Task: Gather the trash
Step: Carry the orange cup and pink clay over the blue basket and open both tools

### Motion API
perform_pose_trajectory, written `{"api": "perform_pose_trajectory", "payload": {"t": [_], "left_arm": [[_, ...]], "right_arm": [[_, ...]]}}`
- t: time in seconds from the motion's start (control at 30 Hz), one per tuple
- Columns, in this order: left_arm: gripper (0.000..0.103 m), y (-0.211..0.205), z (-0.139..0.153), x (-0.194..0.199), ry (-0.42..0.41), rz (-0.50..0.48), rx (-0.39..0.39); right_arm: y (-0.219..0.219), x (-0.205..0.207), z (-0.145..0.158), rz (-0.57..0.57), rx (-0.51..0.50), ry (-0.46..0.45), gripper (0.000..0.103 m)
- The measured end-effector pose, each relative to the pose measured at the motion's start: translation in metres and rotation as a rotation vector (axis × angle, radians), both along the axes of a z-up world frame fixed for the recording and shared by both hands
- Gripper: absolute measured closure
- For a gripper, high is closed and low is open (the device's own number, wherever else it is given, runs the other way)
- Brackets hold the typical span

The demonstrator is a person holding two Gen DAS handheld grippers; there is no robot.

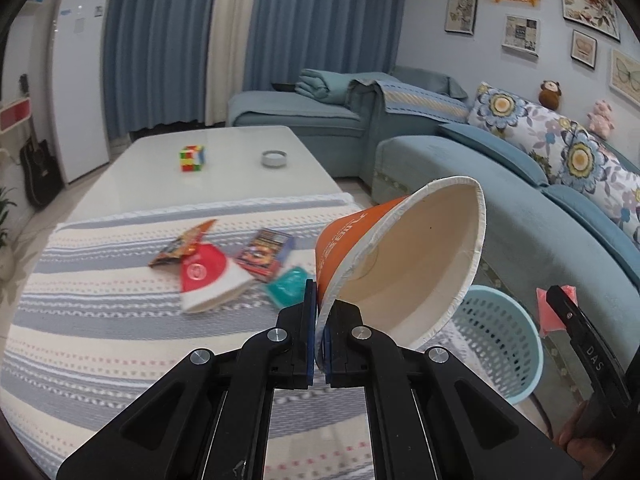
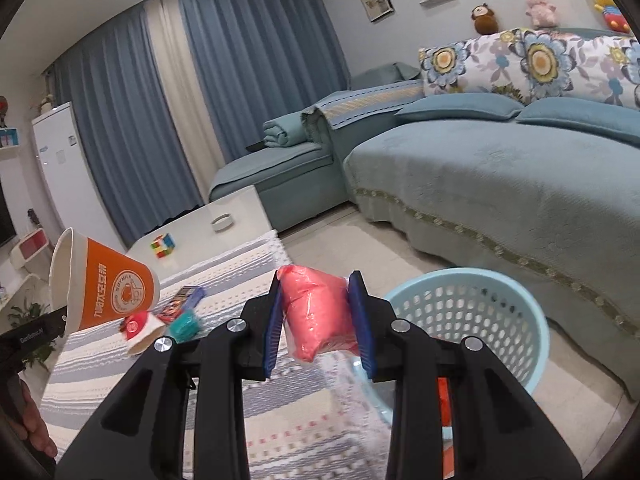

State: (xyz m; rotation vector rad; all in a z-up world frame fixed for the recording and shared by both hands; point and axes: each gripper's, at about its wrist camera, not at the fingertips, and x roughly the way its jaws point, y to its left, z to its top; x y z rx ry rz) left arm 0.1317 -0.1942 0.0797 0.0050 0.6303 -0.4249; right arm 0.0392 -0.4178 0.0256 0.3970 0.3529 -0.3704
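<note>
Basket rim [image 2: 440, 280] beside striped cloth edge [image 2: 320, 380], sofa [image 2: 480, 208] near.

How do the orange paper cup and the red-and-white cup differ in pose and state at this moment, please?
The orange paper cup is in the air, its rim pinched by the left gripper; the red-and-white cup lies on its side on the striped cloth, untouched. The orange cup looks larger, though it is also nearer. Both are empty-looking paper cups, not yet in the blue basket.
</note>
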Motion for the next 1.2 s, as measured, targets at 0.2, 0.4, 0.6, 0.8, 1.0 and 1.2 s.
{"api": "perform_pose_trajectory", "payload": {"t": [0.2, 0.4, 0.6, 0.8, 1.0, 1.2], "left_arm": [[0.102, -0.04, -0.005, -0.001, 0.003, -0.075, 0.007], [0.102, -0.077, -0.014, -0.004, 0.022, -0.146, -0.001], [0.102, -0.115, -0.03, -0.002, 0.072, -0.213, -0.034], [0.102, -0.14, -0.049, -0.012, 0.094, -0.29, -0.033], [0.102, -0.158, -0.07, -0.016, 0.122, -0.327, -0.043], [0.102, -0.179, -0.084, -0.011, 0.16, -0.341, -0.064]], "right_arm": [[-0.021, -0.008, -0.004, -0.055, -0.001, 0.008, 0.074], [-0.051, -0.022, -0.013, -0.146, -0.022, 0.038, 0.074], [-0.083, -0.032, -0.036, -0.185, 0.069, 0.064, 0.074], [-0.09, -0.035, -0.043, -0.201, 0.05, 0.091, 0.074], [-0.098, -0.041, -0.047, -0.22, 0.058, 0.094, 0.074], [-0.107, -0.047, -0.047, -0.217, 0.127, 0.046, 0.074]]}}
